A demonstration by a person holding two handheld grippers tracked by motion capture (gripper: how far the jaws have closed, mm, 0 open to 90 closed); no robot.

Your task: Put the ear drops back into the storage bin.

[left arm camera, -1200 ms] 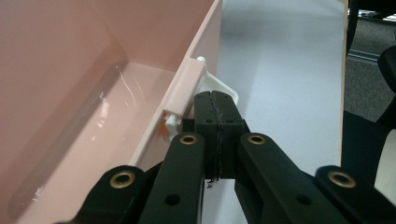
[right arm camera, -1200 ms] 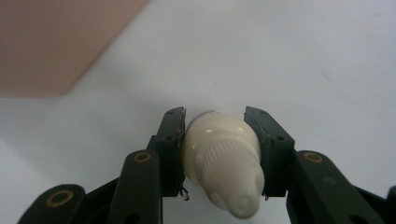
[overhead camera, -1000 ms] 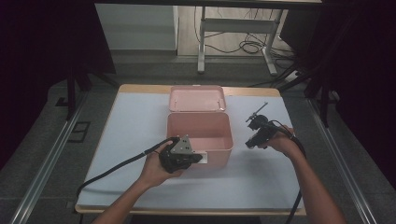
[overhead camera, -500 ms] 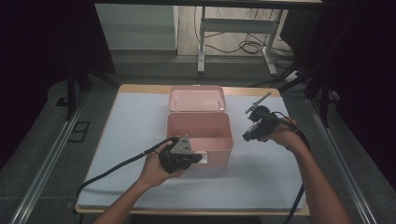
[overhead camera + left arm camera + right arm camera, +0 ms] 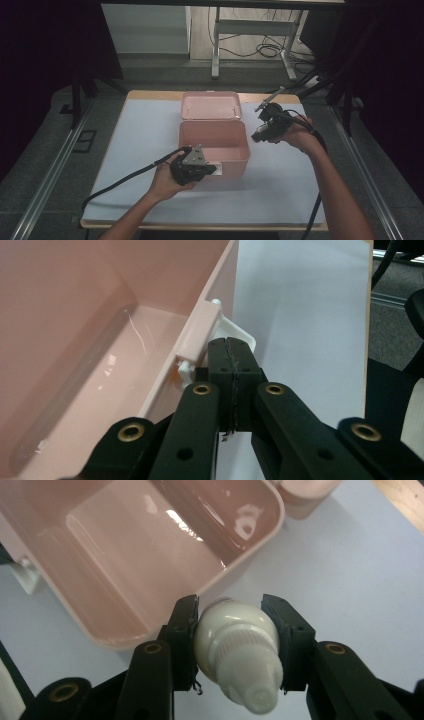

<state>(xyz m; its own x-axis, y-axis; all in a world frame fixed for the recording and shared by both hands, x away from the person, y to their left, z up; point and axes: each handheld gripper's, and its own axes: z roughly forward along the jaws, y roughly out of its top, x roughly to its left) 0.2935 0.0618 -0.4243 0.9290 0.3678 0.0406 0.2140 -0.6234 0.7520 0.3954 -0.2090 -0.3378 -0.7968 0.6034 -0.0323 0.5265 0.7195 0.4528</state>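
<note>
Here, low in the middle of the high view, the left tool (image 5: 212,169) sits against the near wall of the pink box (image 5: 215,145), its jaws pressed fully together with nothing between them; in the left gripper view those closed jaws meet just beside the white latch (image 5: 220,335) on the box's front edge, at the centre of the frame, touching or almost touching it, I cannot tell which. The box stands open at the centre of the tabletop (image 5: 145,130), and its lid (image 5: 211,105) lies back flat behind it, toward the upper middle of the frame. To the right of the box and a little higher in the frame, the right tool (image 5: 256,136) is held up off the tabletop, close to the box's right-hand side. In the right gripper view its jaws stand at a middling width, clamped on either side of a white bottle (image 5: 237,650) at the lower centre, the ribbed cap pointing toward the camera, with the open box in the upper left of that frame beyond it. By count: two tools, one box with one lid, one latch, one bottle.
</note>
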